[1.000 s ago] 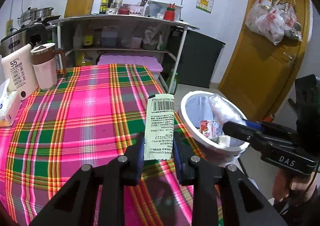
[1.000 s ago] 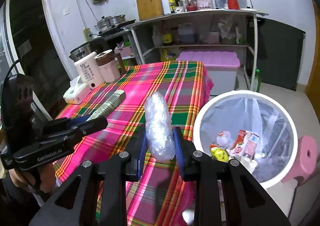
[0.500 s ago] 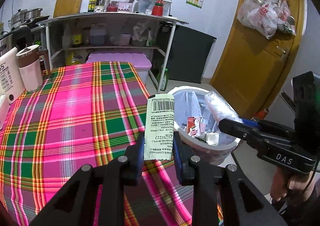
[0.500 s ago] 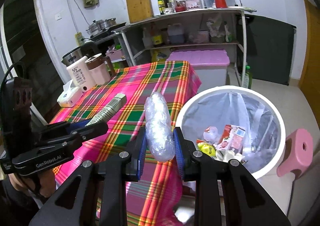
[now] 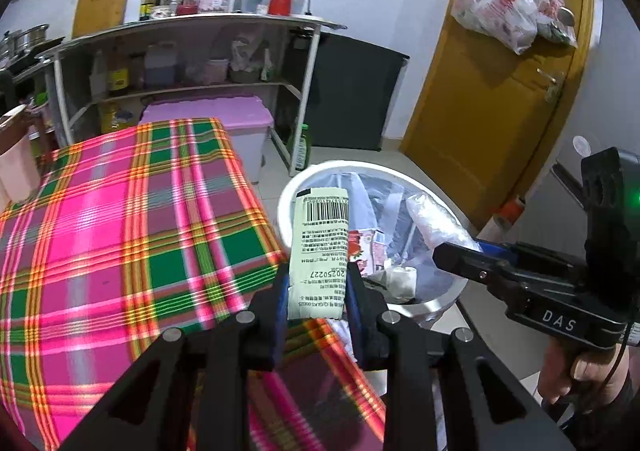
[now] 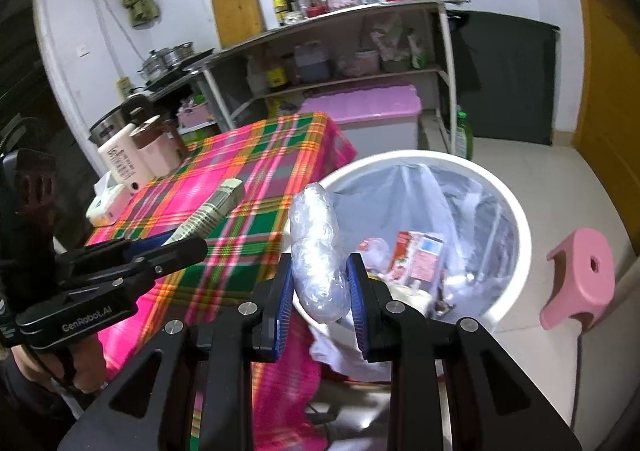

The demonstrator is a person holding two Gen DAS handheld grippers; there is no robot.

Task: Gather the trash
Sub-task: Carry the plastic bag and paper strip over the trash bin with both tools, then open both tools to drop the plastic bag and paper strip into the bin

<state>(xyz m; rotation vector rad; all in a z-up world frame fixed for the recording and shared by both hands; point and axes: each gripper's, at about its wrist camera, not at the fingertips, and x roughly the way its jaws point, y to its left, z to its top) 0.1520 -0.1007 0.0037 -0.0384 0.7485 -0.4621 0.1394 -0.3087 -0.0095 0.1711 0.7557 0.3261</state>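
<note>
Half the white bin rim behind clamped wrapper.

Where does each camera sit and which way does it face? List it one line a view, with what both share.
Left wrist: on the left gripper, looking down over its wrapper toward the bin; the right gripper and a hand show.
Right wrist: on the right gripper, looking over its plastic wad into the bin; the left gripper shows.
Shared: bin, tablecloth, shelf.
</note>
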